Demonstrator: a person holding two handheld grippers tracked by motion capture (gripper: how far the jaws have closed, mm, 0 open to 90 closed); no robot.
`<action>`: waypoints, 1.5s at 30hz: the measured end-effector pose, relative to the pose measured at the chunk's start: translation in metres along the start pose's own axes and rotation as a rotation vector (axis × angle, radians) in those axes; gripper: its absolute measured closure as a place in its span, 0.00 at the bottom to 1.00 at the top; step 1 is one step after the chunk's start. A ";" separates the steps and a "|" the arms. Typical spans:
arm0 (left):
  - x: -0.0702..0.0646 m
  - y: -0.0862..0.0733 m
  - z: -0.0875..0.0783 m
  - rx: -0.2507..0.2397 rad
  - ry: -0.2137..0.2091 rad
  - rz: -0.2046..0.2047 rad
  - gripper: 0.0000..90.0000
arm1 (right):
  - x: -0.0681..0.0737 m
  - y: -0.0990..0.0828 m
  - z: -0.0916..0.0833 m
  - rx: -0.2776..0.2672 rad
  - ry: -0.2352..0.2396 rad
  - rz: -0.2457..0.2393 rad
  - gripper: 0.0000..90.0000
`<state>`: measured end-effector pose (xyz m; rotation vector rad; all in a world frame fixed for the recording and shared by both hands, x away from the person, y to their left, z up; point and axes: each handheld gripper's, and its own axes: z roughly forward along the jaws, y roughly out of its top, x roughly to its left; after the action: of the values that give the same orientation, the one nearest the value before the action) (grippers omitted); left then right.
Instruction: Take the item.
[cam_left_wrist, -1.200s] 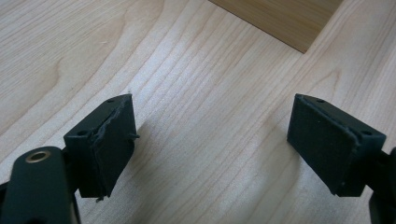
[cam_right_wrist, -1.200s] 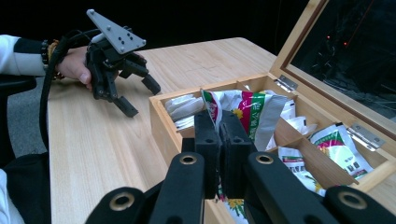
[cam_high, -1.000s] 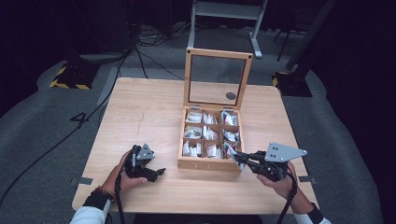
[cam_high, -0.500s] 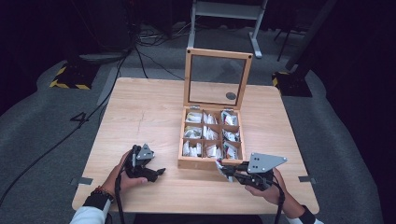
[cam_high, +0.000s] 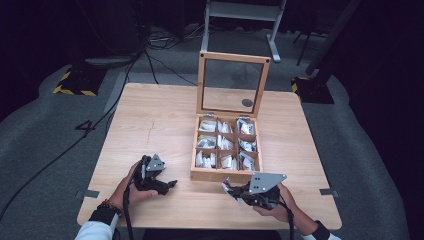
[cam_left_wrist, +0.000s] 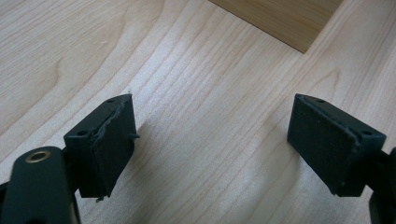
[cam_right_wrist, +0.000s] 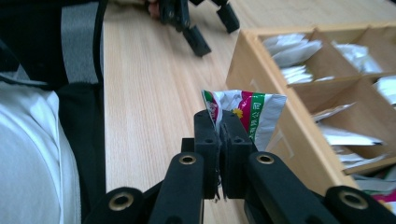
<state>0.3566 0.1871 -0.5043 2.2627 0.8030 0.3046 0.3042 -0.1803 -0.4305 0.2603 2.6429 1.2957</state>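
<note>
The right gripper (cam_right_wrist: 219, 122) is clamped shut on a sachet (cam_right_wrist: 254, 114), probably tea, held just off the near left corner of the wooden box (cam_high: 220, 175). The left gripper (cam_left_wrist: 210, 144), wide open and empty, rests on the bench (cam_high: 150, 115), well left of the sachet.

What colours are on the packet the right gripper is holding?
The packet is silvery white with red and green bands and a small yellow mark, clearest in the right gripper view.

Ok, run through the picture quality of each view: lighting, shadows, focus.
High view: table brightly lit, surroundings dark, detail soft. Left gripper view: sharp wood grain, soft shadows beneath the open left tongs. Right gripper view: packet clamped in the right tongs is crisp; the box is softer.
</note>
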 end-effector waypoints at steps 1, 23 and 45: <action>0.000 0.000 0.000 0.000 0.000 0.000 0.18 | 0.000 -0.001 0.002 0.009 0.003 -0.003 0.97; 0.000 0.000 0.000 0.000 0.000 0.000 0.18 | 0.005 -0.015 0.031 0.135 0.020 -0.024 0.90; 0.000 0.000 0.000 0.000 0.000 0.000 0.18 | 0.010 -0.017 0.042 0.165 0.108 0.009 0.48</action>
<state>0.3565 0.1870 -0.5044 2.2625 0.8029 0.3051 0.3035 -0.1569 -0.4702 0.2323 2.8473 1.1254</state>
